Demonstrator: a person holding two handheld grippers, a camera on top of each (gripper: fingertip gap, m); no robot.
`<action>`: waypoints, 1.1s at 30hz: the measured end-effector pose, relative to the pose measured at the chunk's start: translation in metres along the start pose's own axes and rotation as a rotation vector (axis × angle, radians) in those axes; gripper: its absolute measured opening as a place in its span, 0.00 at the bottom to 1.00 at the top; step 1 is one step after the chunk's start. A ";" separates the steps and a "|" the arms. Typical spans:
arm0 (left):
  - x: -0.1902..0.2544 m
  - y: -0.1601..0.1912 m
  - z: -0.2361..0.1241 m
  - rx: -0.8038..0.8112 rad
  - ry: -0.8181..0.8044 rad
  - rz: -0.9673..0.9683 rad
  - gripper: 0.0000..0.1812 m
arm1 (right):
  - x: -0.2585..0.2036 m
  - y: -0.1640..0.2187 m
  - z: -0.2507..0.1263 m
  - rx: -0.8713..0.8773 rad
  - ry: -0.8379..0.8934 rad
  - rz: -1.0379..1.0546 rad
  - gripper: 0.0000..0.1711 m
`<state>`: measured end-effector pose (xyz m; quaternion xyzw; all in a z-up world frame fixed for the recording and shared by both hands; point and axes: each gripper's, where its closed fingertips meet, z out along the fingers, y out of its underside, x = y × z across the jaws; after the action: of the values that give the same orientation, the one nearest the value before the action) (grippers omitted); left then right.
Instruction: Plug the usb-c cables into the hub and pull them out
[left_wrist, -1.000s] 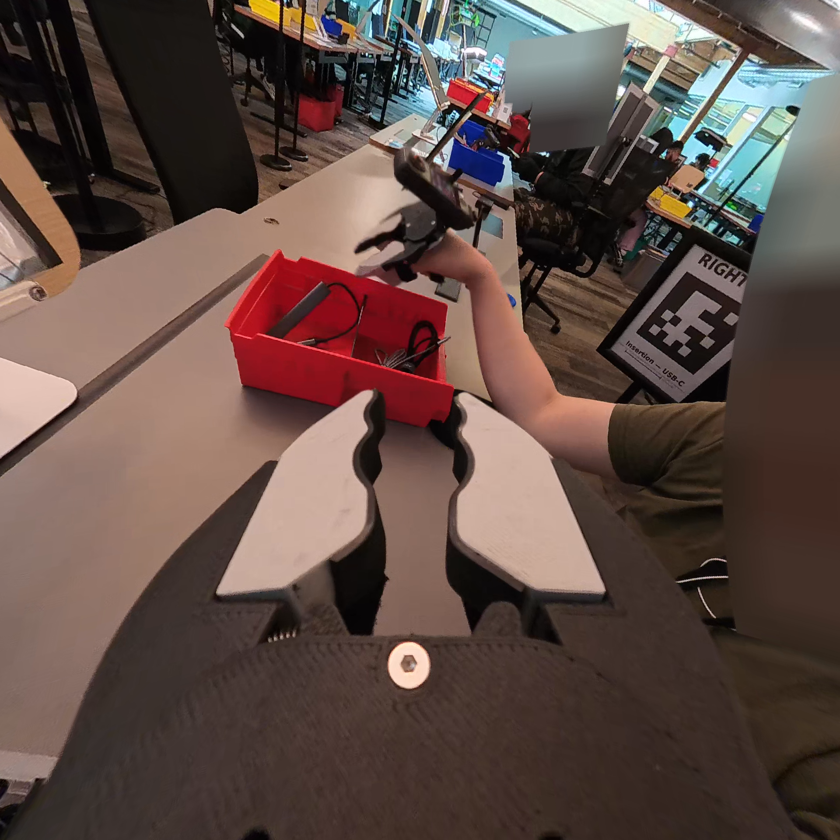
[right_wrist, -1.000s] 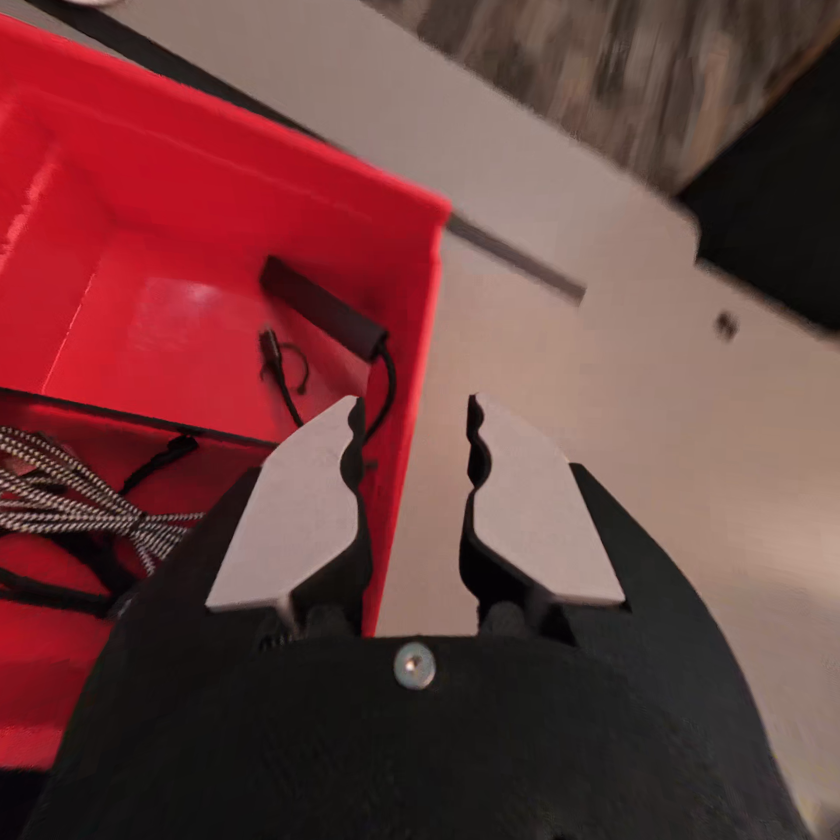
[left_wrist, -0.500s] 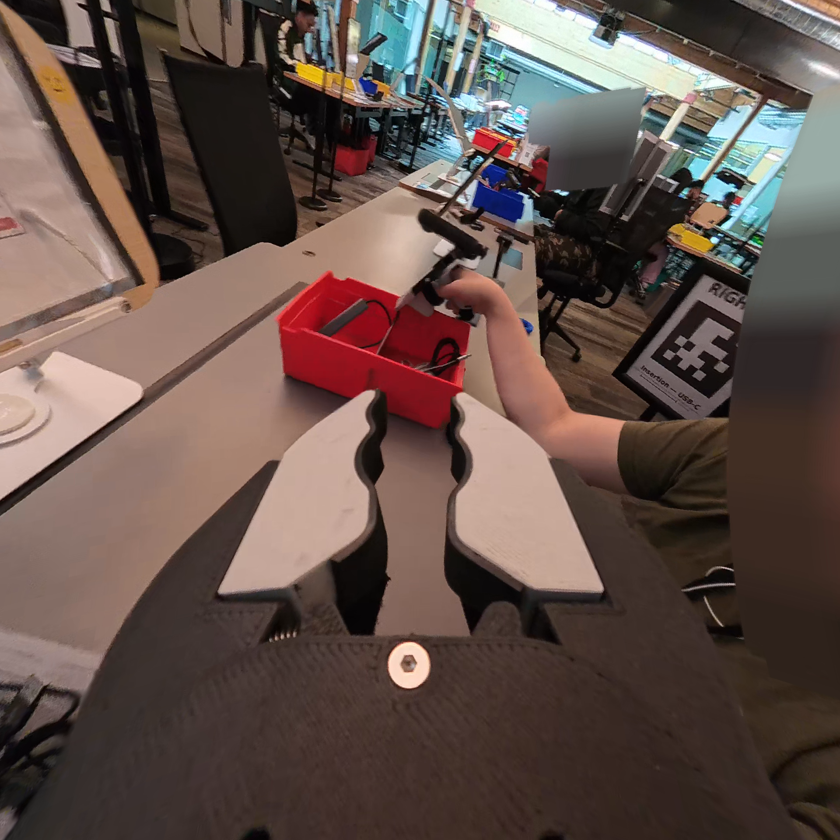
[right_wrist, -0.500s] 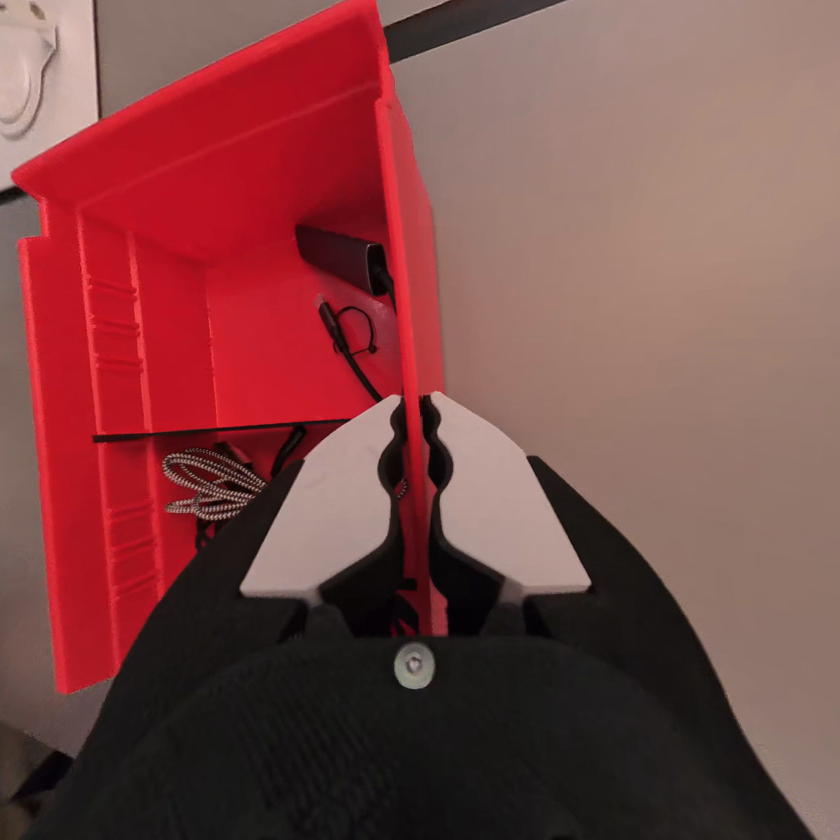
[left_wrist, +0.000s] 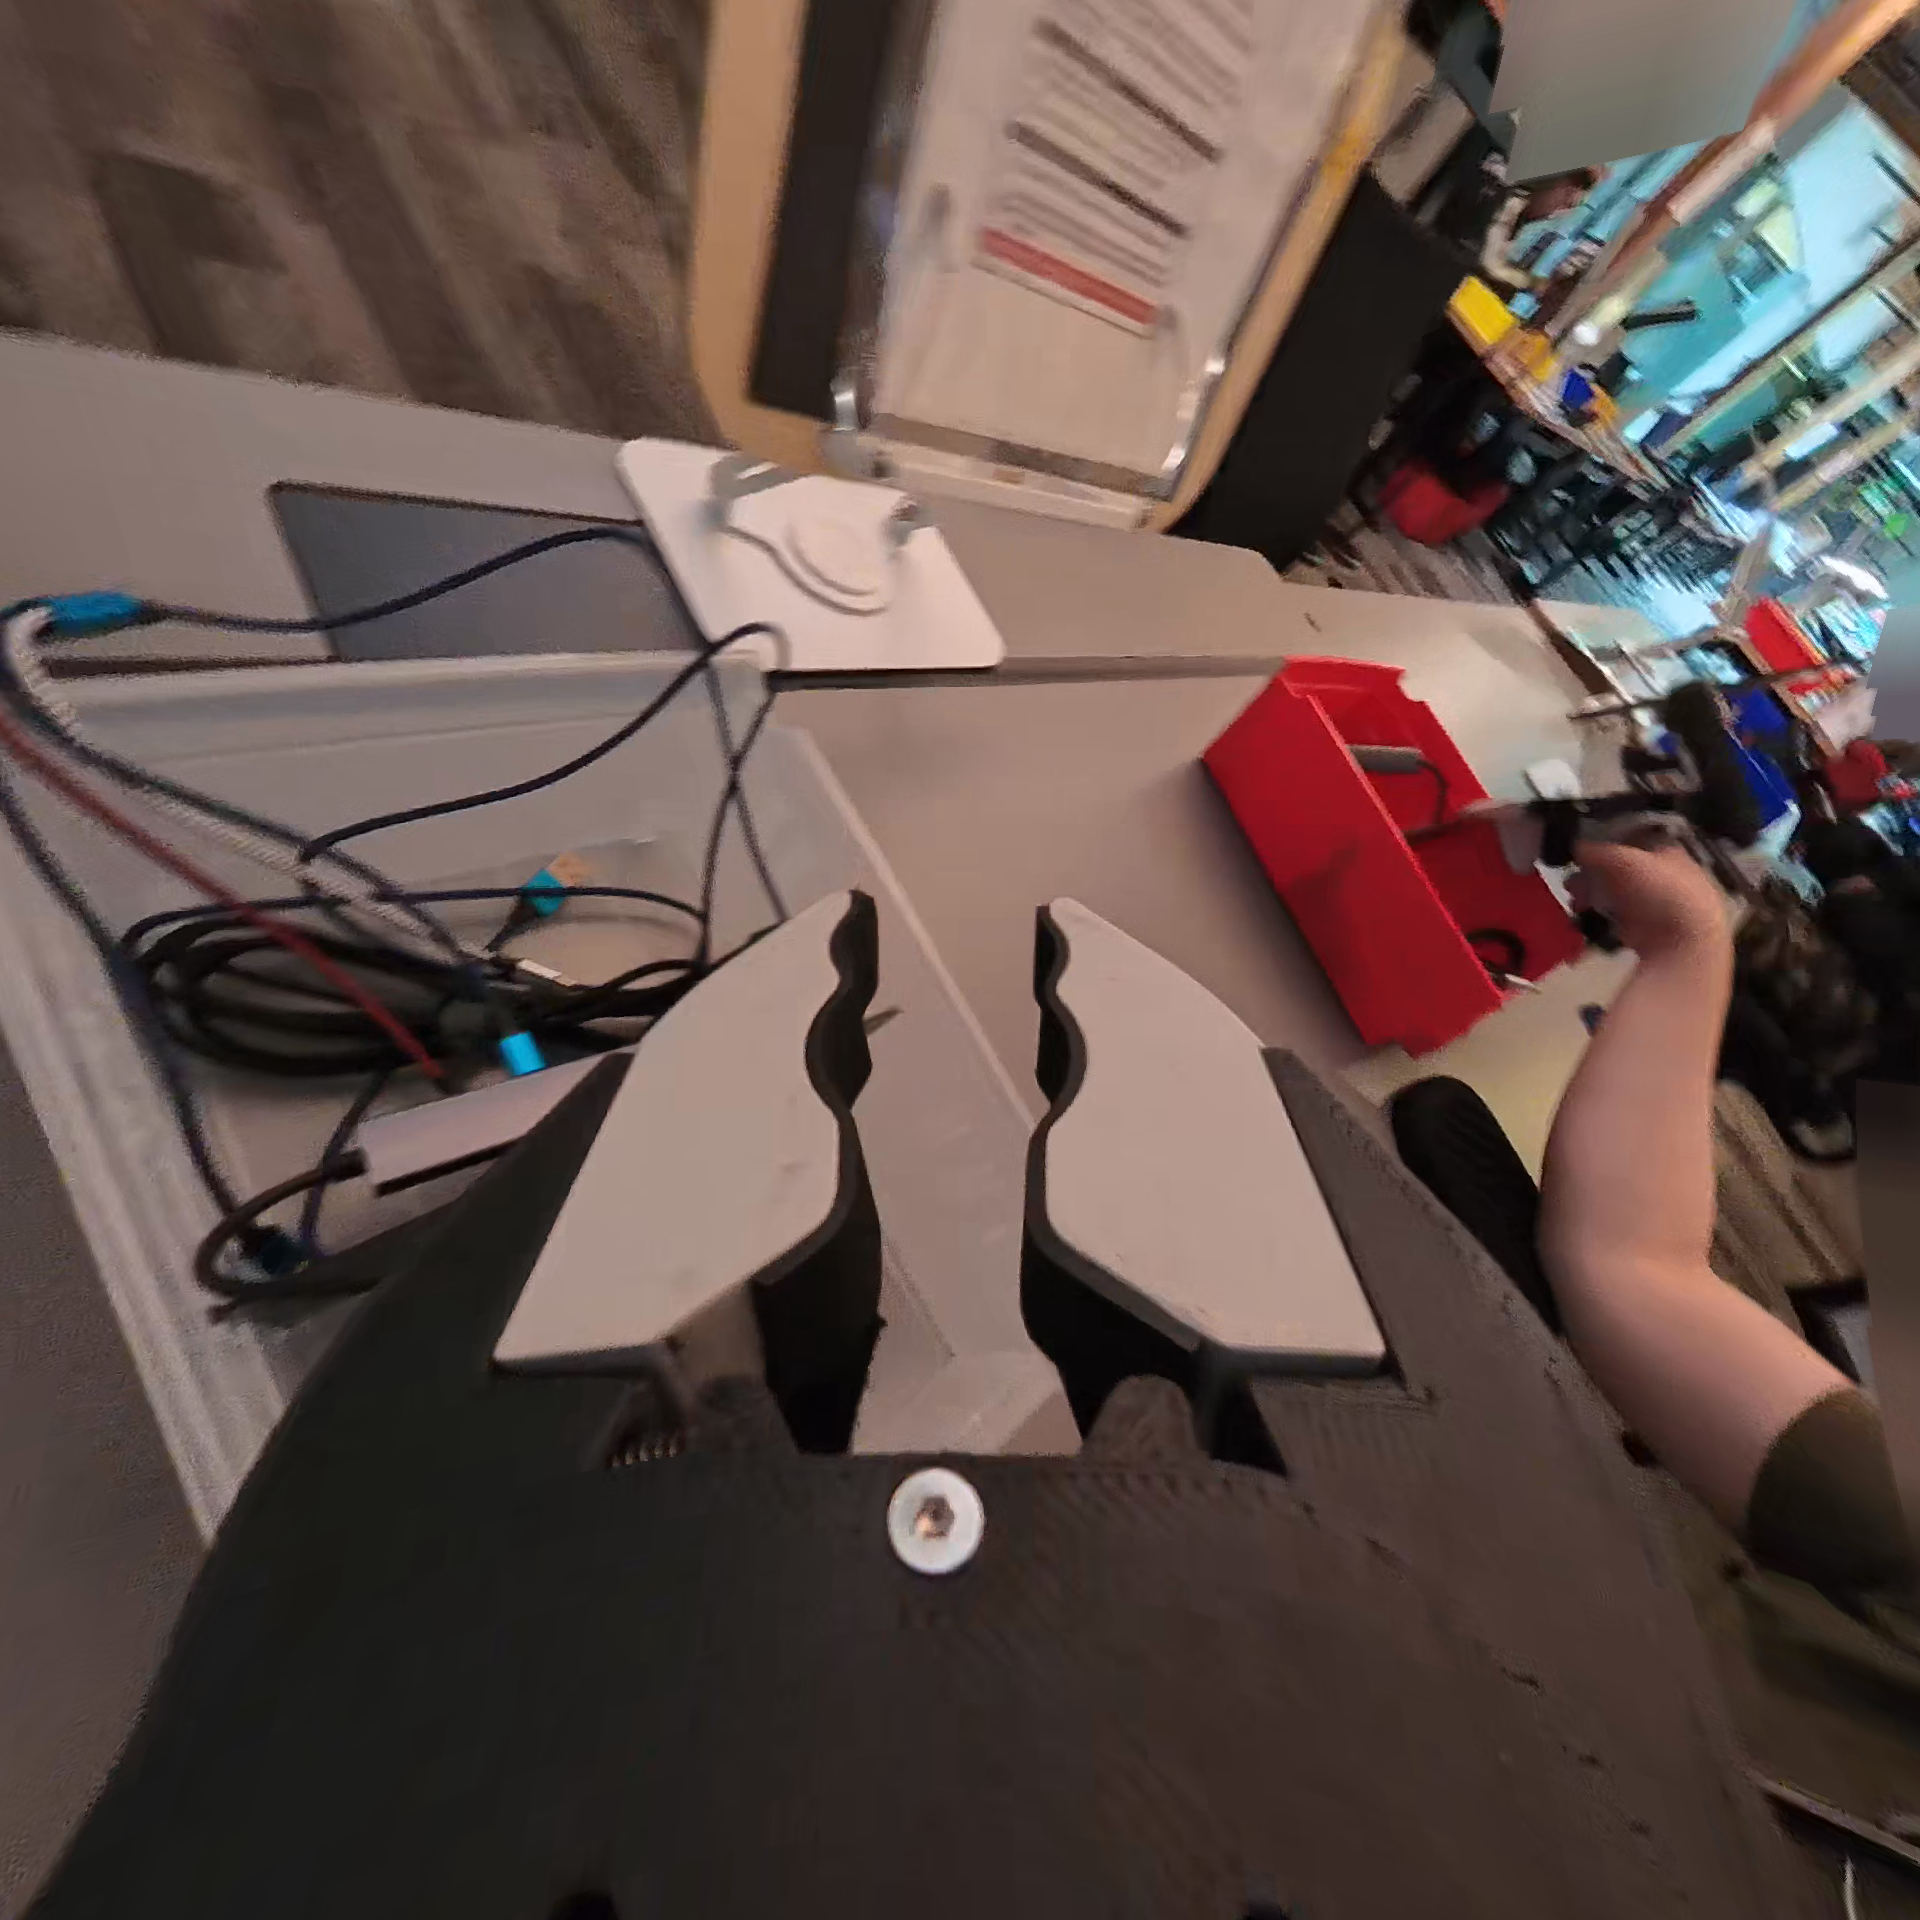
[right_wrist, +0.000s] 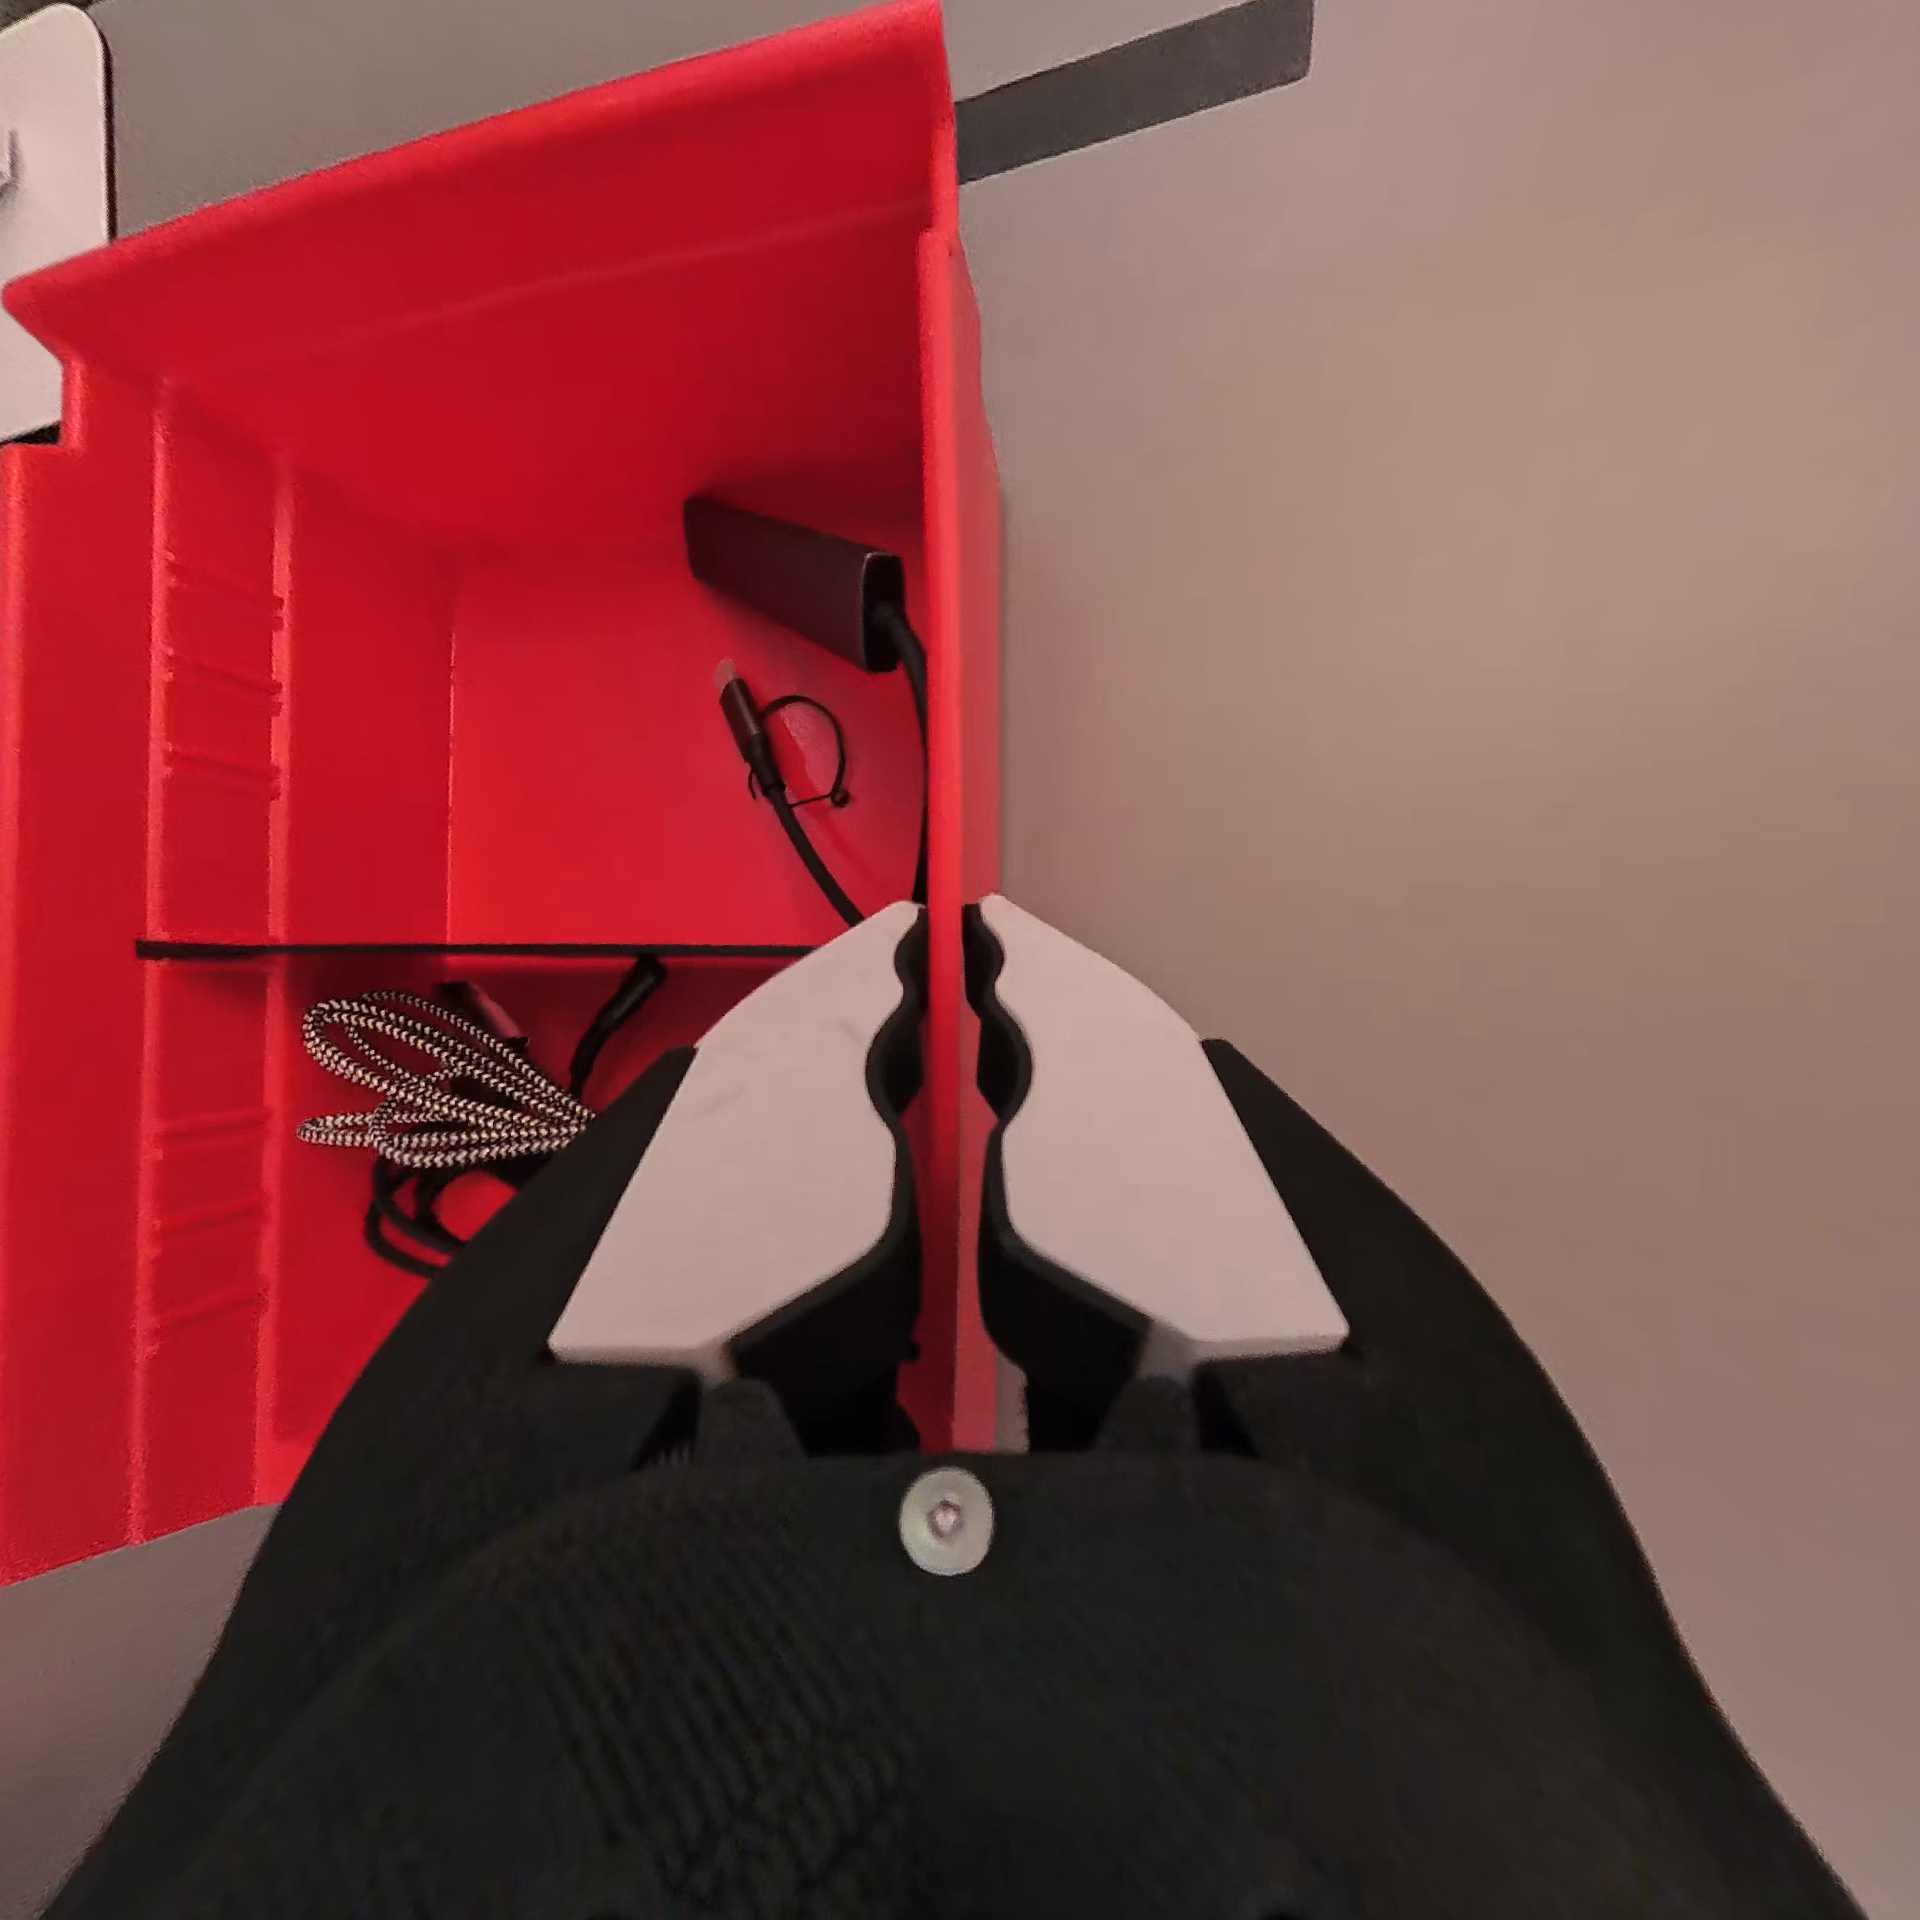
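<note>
A red bin (right_wrist: 312, 436) stands on the grey table. Its far compartment holds a dark grey hub (right_wrist: 784, 566) with its own black lead and a loose USB-C plug (right_wrist: 743, 717). The near compartment holds a coiled braided cable (right_wrist: 436, 1081) and black cables. My right gripper (right_wrist: 943, 914) is shut on the bin's right wall. In the left wrist view the red bin (left_wrist: 1351, 894) sits far right, with the right gripper (left_wrist: 1496, 816) at it. My left gripper (left_wrist: 956, 914) is open and empty above the edge of a clear bin (left_wrist: 312, 707).
The clear bin holds a tangle of black, blue and red cables (left_wrist: 343, 997) and a silver block-shaped hub (left_wrist: 436, 1138). A white stand base (left_wrist: 821, 582) with a framed sheet (left_wrist: 1039, 208) stands behind it. A dark pad (left_wrist: 457, 582) lies at the back left. My hands' fingertips stand some 70 centimetres from each other.
My left gripper has swung left from the red bin to the clear bin and opened wider. My right gripper closed on the red bin's wall and still holds it.
</note>
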<state>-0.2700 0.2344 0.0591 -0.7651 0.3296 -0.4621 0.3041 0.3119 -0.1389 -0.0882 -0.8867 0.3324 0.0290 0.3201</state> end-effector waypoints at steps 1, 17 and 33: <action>-0.014 0.002 0.004 -0.011 -0.032 -0.028 0.15 | 0.000 0.001 -0.001 -0.005 0.006 0.001 0.04; -0.116 0.065 0.064 -0.455 -0.487 -0.053 0.24 | -0.023 -0.028 -0.025 0.159 -0.015 -0.046 0.12; -0.193 0.080 0.081 -0.714 -0.842 -0.004 0.32 | -0.036 -0.034 -0.029 0.159 0.057 -0.159 0.12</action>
<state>-0.2831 0.3516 -0.1314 -0.9401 0.3142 0.0237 0.1302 0.2996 -0.1158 -0.0368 -0.8825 0.2714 -0.0479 0.3811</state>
